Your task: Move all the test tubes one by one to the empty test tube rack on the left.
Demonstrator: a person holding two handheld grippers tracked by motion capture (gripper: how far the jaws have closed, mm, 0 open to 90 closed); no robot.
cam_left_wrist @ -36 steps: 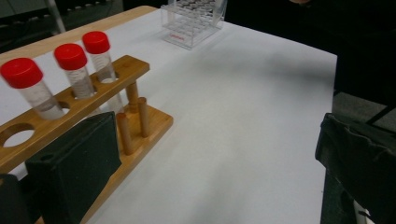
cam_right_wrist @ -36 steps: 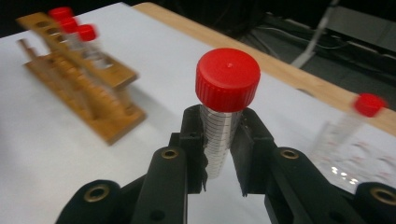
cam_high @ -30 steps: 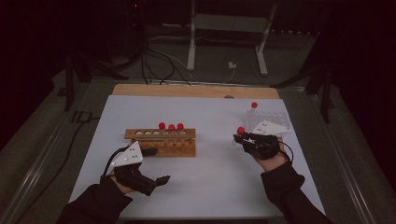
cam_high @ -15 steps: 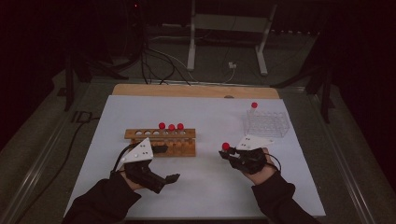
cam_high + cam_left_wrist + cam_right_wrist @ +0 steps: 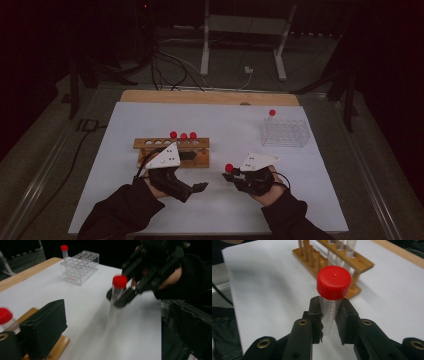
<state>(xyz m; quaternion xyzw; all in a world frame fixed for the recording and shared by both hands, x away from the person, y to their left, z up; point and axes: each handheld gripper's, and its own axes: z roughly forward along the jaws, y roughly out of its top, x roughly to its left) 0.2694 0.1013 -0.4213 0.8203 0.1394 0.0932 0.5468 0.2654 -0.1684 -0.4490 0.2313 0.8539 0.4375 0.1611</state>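
Observation:
My right gripper (image 5: 233, 174) is shut on a clear tube with a red cap (image 5: 229, 167), held upright just over the white mat (image 5: 235, 120). In the right gripper view both pads (image 5: 314, 315) press the tube (image 5: 329, 312) below its cap. The left gripper view shows that same tube (image 5: 117, 291) in the right gripper (image 5: 121, 298) straight ahead. My left gripper (image 5: 199, 188) is open and holds nothing, low in front of the wooden rack (image 5: 172, 146). That rack carries three red-capped tubes (image 5: 183, 136). A clear plastic rack (image 5: 285, 132) at the right holds one tube (image 5: 272, 114).
A wooden strip (image 5: 210, 97) borders the mat's far edge. Beyond it, cables and a white stand's legs (image 5: 240, 50) lie on the dark floor. Bare mat stretches between the two racks and along the near edge.
My right gripper has carried the tube from beside the clear rack leftward and toward me. My left gripper has shifted right, toward the middle of the mat.

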